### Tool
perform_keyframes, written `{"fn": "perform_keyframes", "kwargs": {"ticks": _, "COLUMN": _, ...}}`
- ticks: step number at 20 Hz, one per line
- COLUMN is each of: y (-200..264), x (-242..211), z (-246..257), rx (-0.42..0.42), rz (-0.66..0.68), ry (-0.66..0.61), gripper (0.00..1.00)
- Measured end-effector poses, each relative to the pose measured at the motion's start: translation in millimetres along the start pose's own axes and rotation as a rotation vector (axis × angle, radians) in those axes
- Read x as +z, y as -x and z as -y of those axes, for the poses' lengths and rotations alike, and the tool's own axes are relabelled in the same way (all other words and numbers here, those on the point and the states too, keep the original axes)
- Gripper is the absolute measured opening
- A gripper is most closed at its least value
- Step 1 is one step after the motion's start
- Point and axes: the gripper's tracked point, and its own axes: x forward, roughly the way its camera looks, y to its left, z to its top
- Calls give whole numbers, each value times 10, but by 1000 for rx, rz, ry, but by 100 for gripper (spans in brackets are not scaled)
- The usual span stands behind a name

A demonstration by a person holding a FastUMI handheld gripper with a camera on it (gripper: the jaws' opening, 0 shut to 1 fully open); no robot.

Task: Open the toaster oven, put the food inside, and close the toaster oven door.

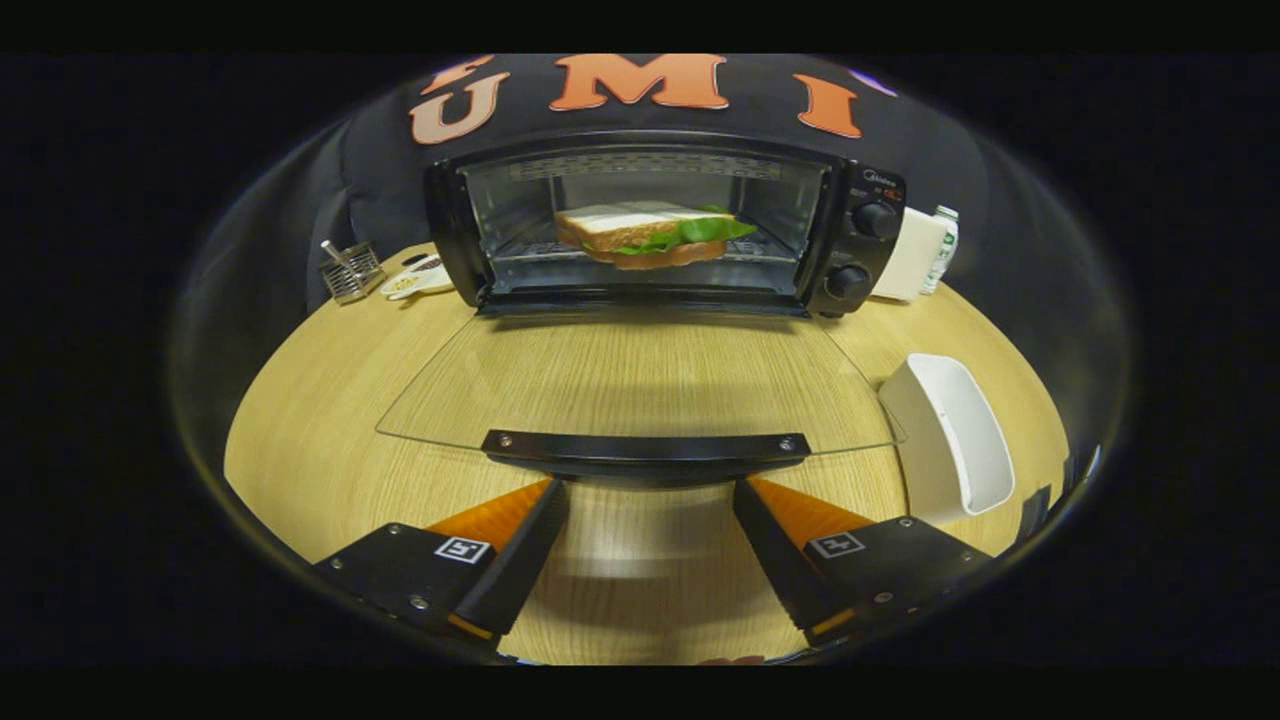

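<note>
We see a light wooden table [300, 450]. Toaster oven [660, 225] sits far centre. White dish [955, 435] near right; wire caddy [350, 270] far left, white bottle [942, 248] far right.

The oven [660, 225] hides the left side of the white box [912, 255] and much of the bottle [942, 248] behind it. The dish [420, 280] contents are too small to tell.

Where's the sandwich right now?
In the gripper view, the sandwich sits on the rack inside the open toaster oven, beyond the lowered glass door; the open hand-held gripper is empty, just behind the door handle.
</note>
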Motion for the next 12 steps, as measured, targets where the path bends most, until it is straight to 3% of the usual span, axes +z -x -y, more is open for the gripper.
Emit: {"fn": "perform_keyframes", "kwargs": {"ticks": 12, "y": 251, "x": 593, "z": 17, "rx": 9, "rz": 112, "ry": -1, "gripper": 99}}
